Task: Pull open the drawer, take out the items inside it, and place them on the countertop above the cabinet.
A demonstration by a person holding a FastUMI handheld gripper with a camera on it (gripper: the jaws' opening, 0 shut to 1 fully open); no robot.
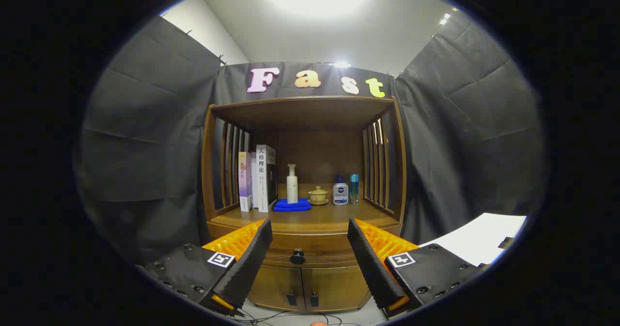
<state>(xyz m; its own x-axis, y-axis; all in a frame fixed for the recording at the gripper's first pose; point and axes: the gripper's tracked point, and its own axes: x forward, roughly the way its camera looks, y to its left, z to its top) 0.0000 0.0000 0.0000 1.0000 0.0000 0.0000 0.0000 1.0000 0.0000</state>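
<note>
Dark cloth walls close in the booth on three sides, and a bright ceiling light glares overhead. Straight ahead of me stands a wooden cabinet with an open shelf alcove on top, slatted at both sides. Its countertop carries a row of things: several books standing upright at the left, then a white pump bottle standing on a folded blue cloth, a small lidded ceramic cup on a saucer, a squat bottle with a blue cap, and a slim blue bottle just beside it.

Below the countertop sits the drawer, shut flush with the cabinet front, its round dark knob facing me (whatever lies inside is hidden). Under it are two cabinet doors with small dark pulls near the middle seam.

My gripper is spread wide, holding nothing; the knob shows in the gap between the fingers, beyond their tips and apart from both. A white sheet lies off to the right of the cabinet. Some cables trail on the floor in front of the doors.
</note>
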